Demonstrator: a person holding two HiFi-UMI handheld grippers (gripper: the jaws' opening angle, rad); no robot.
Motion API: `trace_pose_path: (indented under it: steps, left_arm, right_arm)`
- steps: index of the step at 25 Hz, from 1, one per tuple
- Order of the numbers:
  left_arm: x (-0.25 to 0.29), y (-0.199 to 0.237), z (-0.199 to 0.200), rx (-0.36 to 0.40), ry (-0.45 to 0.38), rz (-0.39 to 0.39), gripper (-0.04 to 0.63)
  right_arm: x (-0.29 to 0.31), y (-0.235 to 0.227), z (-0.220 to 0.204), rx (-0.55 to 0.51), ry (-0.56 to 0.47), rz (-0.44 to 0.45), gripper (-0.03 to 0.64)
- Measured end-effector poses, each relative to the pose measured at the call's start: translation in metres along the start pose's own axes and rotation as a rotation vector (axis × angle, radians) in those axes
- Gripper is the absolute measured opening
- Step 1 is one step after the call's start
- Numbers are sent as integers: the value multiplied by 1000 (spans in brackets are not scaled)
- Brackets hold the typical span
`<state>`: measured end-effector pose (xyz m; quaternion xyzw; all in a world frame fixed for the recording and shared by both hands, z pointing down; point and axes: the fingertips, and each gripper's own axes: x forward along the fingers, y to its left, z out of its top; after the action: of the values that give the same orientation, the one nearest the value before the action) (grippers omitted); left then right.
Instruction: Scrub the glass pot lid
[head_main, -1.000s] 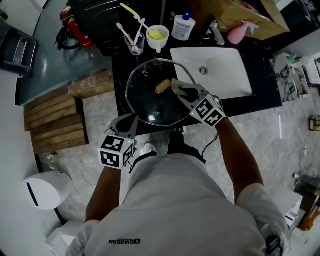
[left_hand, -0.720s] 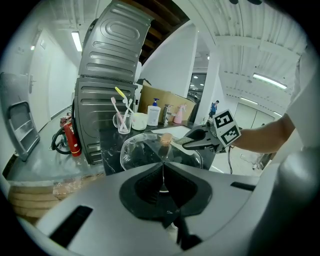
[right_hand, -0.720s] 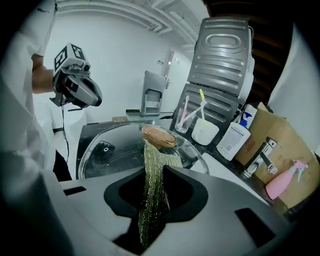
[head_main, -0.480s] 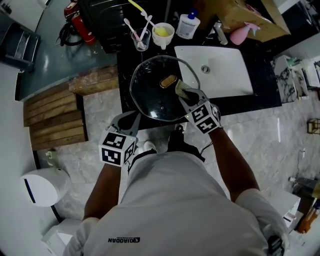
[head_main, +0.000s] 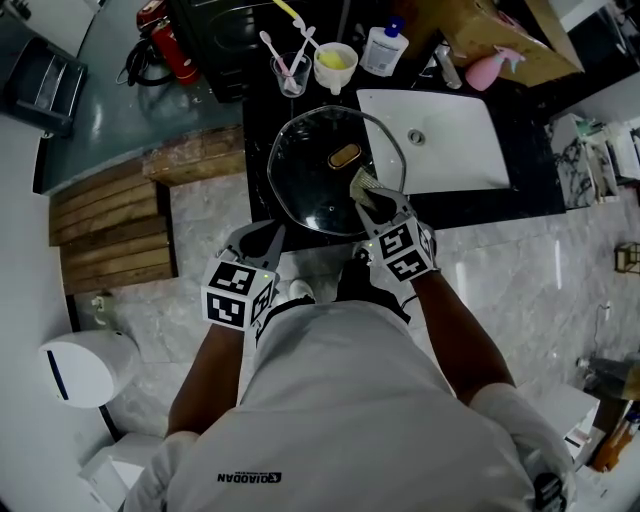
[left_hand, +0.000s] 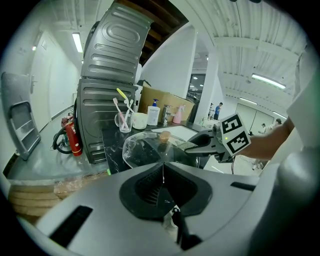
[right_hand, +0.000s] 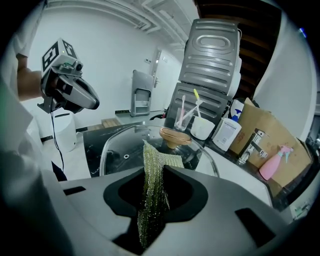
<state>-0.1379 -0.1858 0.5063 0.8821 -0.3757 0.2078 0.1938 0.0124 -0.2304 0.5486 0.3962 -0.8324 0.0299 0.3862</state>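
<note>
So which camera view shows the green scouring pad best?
The right gripper view: the scouring pad fills the middle, clamped by the right gripper, its end on the glass lid. The head view shows a small patch; the left gripper view, only a sliver.

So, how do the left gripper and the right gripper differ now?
The left gripper is shut on the rim of the glass pot lid; the right gripper is shut on a green scouring pad. The left gripper meets the lid at its near edge; the right gripper reaches over the glass, near the knob. Both grip something.
</note>
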Motion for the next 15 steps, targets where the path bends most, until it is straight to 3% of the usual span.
trace_pose_path:
  steps: [15]
  left_arm:
    - [-11, -2, -7, -11, -11, 1, 18]
  right_arm:
    - [-6, 61, 5, -136, -4, 125, 101]
